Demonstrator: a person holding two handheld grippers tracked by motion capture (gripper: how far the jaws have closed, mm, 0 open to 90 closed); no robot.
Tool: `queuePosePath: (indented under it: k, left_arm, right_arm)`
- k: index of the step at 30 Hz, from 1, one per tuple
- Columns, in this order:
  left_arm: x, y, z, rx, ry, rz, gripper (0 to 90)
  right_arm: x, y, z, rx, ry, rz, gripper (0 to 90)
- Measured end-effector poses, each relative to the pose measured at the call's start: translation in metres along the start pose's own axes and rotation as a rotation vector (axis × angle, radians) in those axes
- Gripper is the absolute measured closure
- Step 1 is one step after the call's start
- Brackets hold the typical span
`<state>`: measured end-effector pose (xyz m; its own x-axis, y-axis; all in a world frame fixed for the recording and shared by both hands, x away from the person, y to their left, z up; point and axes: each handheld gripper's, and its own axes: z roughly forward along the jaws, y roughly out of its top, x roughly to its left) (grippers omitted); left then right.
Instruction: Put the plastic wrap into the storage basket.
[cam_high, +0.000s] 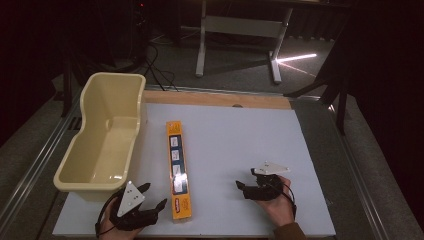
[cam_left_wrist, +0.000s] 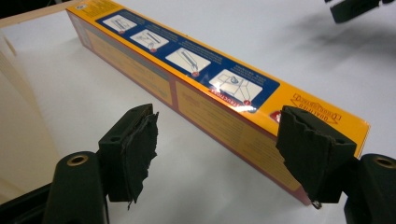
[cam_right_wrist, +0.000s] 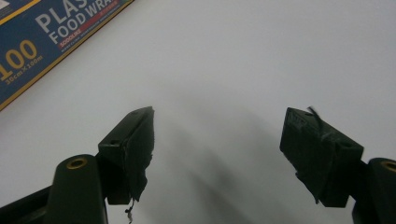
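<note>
With the food wrap box (cam_high: 179, 170) lying flat on the desk (cam_high: 240, 145) just beside the cream tub (cam_high: 102, 135), an approach is judged underway: the left gripper (cam_high: 150, 197) and right gripper (cam_high: 246, 186) are held wide, empty, and closing around the box is called for.

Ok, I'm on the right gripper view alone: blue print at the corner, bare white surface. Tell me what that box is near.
Observer: The long yellow food wrap box lies flat beside a cream tub, not touching it.
Operator: Give me the left gripper.
Observer: The left gripper is open, with the box's near end just beyond its right pad.
Operator: Report the tub's contents.
Observer: Nothing in it, seen from the high view.
</note>
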<state>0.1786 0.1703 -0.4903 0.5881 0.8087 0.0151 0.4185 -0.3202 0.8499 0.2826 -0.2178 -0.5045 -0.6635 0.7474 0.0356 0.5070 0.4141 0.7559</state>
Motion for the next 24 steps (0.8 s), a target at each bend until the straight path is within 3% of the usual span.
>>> queuePosePath:
  k: [6,11,19,24]
  left_arm:
    - [0.004,0.000,0.000,-0.006,-0.030,-0.033,25.1]
    - [0.003,0.000,-0.001,-0.020,-0.032,-0.023,25.4]
    - [0.005,0.000,-0.005,-0.038,-0.021,-0.043,27.1]
    - [0.005,0.000,-0.006,-0.039,-0.016,-0.038,27.5]
  right_arm:
    - [0.004,0.002,0.004,0.021,-0.021,-0.014,30.6]
    - [0.008,0.003,0.008,0.036,-0.019,-0.025,31.7]
    - [0.014,0.004,0.008,0.039,0.013,-0.047,37.1]
    - [0.021,0.007,0.006,0.026,0.072,-0.043,43.9]
